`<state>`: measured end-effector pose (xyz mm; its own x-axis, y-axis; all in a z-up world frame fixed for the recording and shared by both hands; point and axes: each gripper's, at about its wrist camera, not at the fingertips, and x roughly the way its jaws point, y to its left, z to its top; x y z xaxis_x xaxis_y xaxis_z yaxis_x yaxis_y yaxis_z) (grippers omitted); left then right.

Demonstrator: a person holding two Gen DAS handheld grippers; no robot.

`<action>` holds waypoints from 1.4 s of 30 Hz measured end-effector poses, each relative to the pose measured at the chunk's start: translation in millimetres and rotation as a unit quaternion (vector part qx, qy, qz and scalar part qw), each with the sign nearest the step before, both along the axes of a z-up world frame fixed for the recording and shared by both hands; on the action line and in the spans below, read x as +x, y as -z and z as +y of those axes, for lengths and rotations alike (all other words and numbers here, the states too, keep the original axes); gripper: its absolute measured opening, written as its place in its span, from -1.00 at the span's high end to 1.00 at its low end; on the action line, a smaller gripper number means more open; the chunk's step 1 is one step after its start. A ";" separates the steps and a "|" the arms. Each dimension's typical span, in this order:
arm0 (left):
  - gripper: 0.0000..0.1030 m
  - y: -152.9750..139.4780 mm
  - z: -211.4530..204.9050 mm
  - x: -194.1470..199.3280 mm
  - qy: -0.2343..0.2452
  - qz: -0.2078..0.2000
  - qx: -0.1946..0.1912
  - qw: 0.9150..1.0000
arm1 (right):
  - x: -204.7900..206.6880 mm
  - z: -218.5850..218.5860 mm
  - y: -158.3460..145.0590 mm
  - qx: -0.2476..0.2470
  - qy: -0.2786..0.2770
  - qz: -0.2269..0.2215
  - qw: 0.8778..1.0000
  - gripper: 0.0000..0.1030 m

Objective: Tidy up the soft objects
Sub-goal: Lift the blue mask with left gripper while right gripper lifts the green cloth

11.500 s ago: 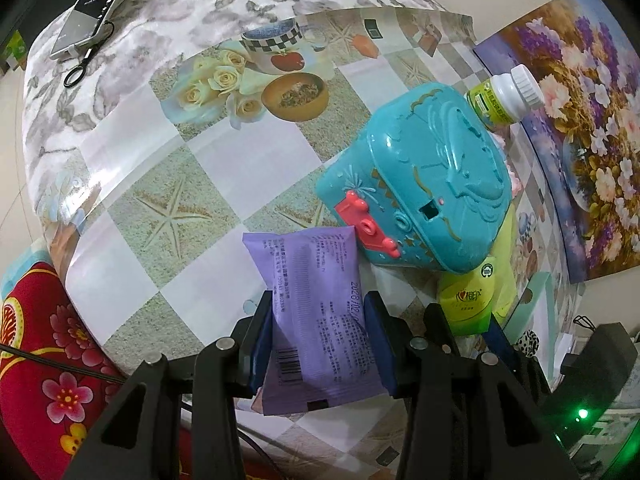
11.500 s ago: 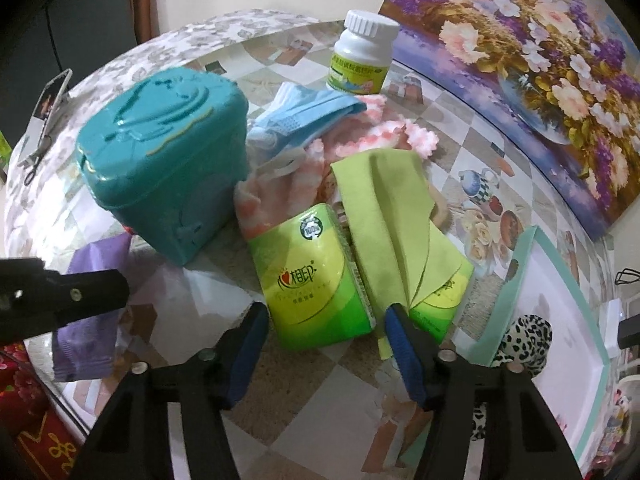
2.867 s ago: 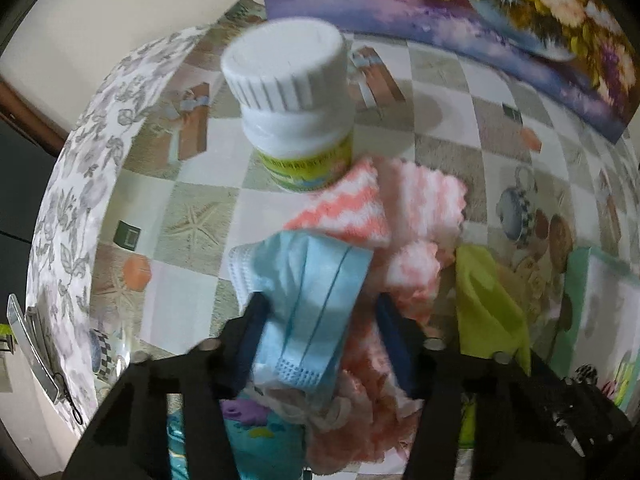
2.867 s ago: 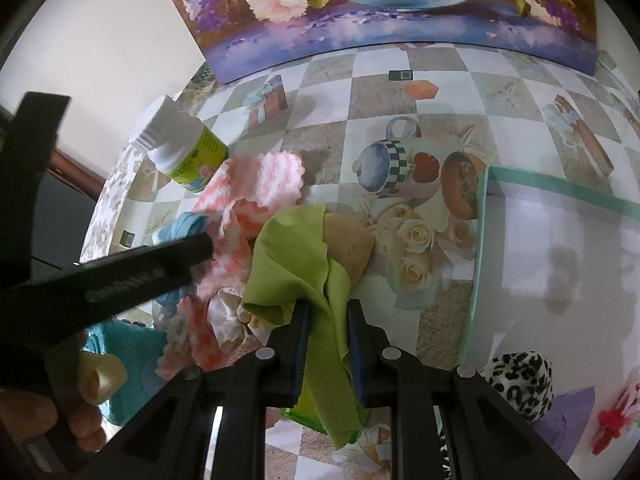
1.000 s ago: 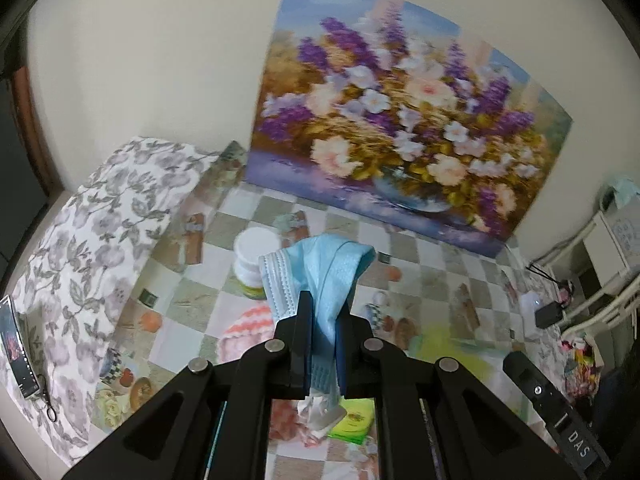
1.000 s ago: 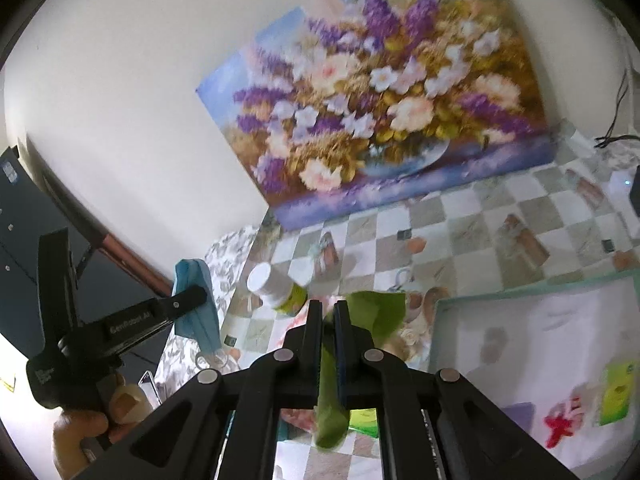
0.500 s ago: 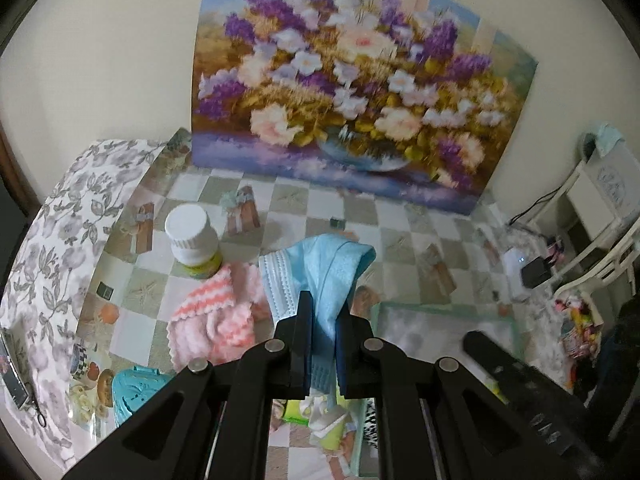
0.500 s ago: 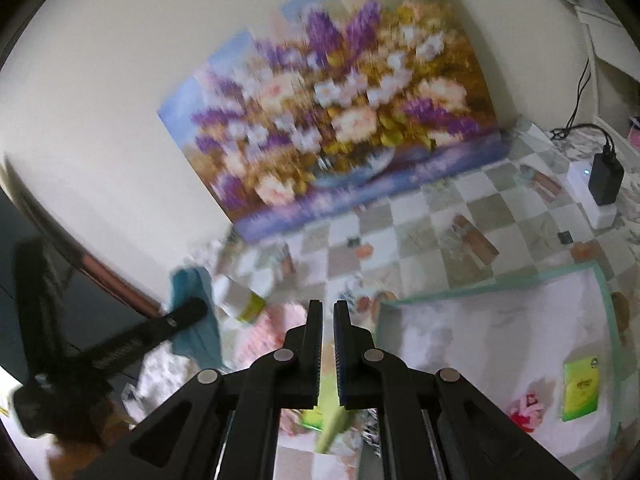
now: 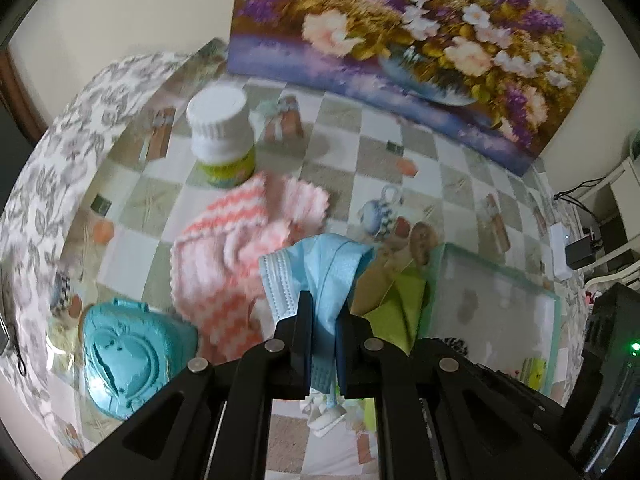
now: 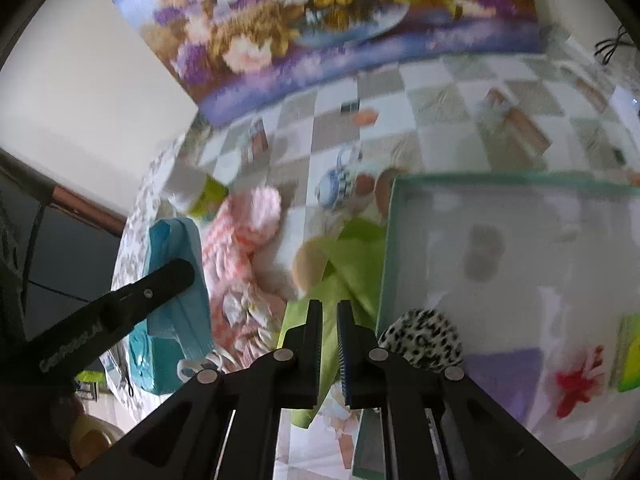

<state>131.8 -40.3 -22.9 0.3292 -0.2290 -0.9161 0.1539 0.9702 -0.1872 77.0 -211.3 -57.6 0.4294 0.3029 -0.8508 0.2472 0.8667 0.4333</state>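
Now we hold one soft thing in each gripper, above the table.

Our left gripper [image 9: 323,322] clamps the blue face mask [image 9: 322,268]; our right gripper [image 10: 329,326] pinches the green cloth [image 10: 340,276] beside the tray [image 10: 390,216]. Beyond lie the pink knitted cloth [image 9: 236,240] and white-capped bottle [image 9: 220,136].

White-capped bottle [image 9: 222,136] upright on checkered tablecloth [image 9: 360,136]; flower painting [image 9: 420,36] behind.
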 end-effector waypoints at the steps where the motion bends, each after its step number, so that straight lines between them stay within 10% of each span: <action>1: 0.82 2.0 2.3 -0.1 -0.002 0.002 0.001 1.000 | 0.4 2.1 3.5 0.001 -0.002 0.007 1.000 0.81; 16: 0.82 9.2 18.7 8.2 -0.018 0.015 -0.008 1.000 | 2.8 16.6 25.3 -0.008 -0.019 0.066 0.998 0.50; 20: 0.82 11.7 22.0 9.7 -0.021 0.018 -0.010 1.000 | 1.0 22.7 21.8 -0.022 -0.027 0.072 0.997 0.16; 36: 0.81 17.0 23.1 12.7 -0.020 0.029 -0.018 0.999 | 11.7 30.6 40.7 -0.010 -0.014 0.065 0.998 0.20; 42: 0.82 17.9 25.0 13.4 -0.023 0.031 -0.019 0.999 | 18.4 24.4 41.7 -0.009 0.002 0.034 0.999 0.58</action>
